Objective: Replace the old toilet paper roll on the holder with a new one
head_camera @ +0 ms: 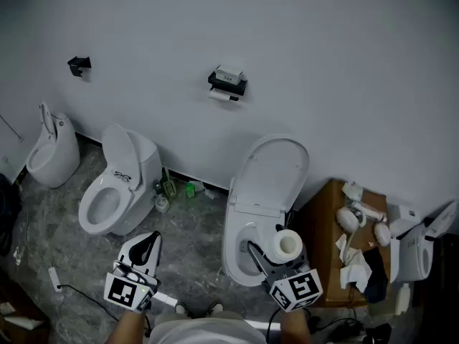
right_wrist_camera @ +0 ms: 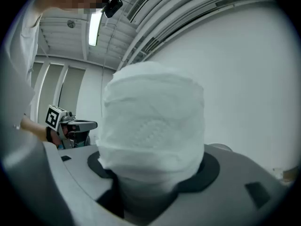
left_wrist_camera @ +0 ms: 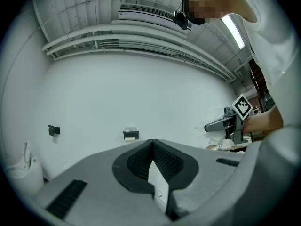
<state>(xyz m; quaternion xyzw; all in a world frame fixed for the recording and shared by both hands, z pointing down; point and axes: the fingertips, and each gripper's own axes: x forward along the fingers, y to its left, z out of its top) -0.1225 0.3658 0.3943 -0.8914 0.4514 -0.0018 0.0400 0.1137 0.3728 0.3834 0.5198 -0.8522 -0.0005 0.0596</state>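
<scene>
right gripper (head_camera: pixel 275 252) gripped new roll (head_camera: pixel 287 244), core up | left gripper (head_camera: pixel 152 239) shut, empty | holder (head_camera: pixel 228 83) on wall ahead, well apart, right gripper seemingly nearer

Floor (head_camera: pixel 190 229) w/ toilets (head_camera: pixel 118 186), bottles (head_camera: pixel 171 188), cabinet (head_camera: pixel 320 229)

left gripper (head_camera: pixel 153 237) closed, right gripper (head_camera: pixel 284 254) gripping
</scene>
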